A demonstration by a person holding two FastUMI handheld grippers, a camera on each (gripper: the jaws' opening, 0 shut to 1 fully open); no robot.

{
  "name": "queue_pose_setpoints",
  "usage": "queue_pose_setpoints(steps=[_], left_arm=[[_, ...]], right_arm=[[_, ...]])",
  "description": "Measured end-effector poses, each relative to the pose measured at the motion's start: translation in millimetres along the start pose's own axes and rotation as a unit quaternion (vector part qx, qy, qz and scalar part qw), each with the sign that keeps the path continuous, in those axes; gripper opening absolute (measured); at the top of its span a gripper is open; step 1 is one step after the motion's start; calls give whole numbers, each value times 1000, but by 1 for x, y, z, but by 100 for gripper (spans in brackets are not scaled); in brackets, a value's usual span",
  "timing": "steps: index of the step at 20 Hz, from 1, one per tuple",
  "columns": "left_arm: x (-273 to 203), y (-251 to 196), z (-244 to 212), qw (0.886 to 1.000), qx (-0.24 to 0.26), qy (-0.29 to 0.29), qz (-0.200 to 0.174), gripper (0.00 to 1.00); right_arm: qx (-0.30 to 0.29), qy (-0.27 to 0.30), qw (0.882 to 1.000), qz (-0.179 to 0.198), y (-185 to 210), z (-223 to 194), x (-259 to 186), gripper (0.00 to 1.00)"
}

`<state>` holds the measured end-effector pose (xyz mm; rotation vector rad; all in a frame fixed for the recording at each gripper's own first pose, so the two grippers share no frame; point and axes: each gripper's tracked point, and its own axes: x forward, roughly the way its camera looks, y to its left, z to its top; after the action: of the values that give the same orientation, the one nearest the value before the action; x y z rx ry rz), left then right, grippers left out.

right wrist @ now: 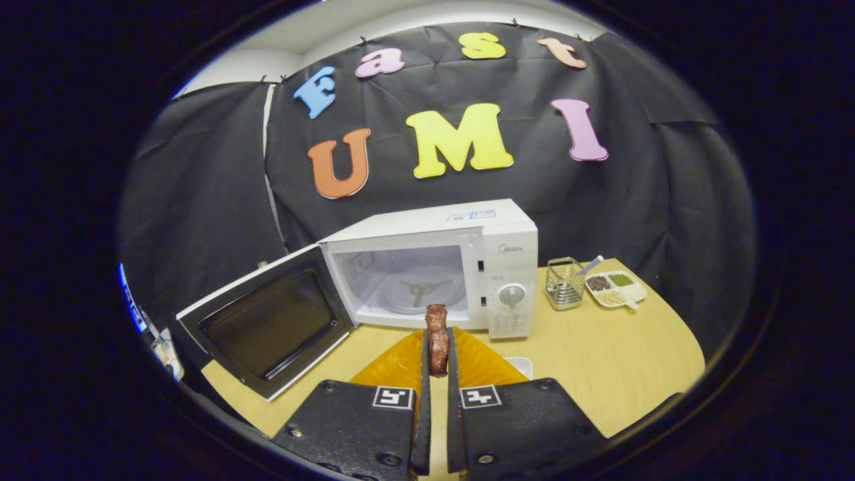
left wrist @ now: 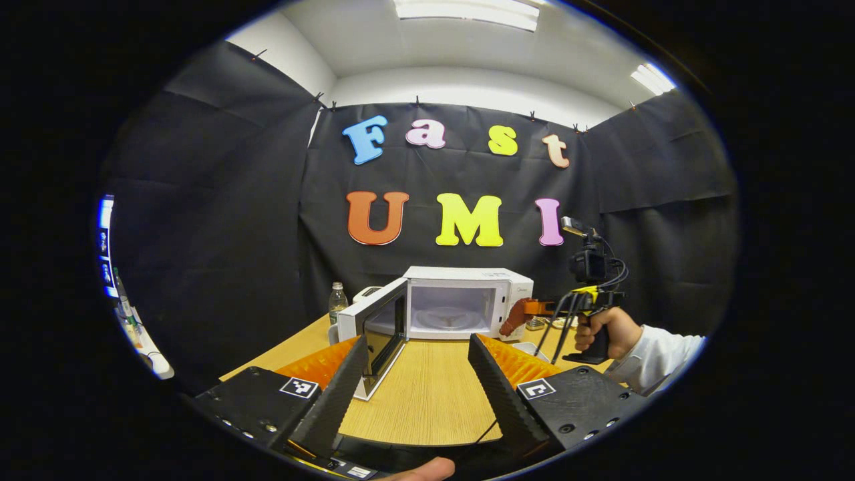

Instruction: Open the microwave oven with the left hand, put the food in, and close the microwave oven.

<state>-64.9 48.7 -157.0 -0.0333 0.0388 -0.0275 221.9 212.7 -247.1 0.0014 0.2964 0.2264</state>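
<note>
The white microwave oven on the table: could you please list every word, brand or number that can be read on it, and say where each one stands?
"Midea": brand mark at the top of the control panel of the white microwave oven, above the round white dial.
Markings around the dial and below it: too small to read.
Pale sticker on the oven's top: too blurred to read.

A staged recording booth inside an office-like room: black cloth walls are hanging clipped beneath white ceiling light panels, enclosing a pale wooden table on which a white microwave oven is standing open.
</note>
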Motion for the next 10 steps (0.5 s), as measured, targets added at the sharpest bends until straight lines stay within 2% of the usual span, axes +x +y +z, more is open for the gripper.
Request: queue_pose_setpoints(steps=[7,10], left_arm=[[3,4,7,1000,6,-21,-12,92],[11,18,12,999,9,-34,-6,92]], right_arm=[[31,-56,998,7,38,14,99,12],[35,-74,997,-8,52,9,150,13]])
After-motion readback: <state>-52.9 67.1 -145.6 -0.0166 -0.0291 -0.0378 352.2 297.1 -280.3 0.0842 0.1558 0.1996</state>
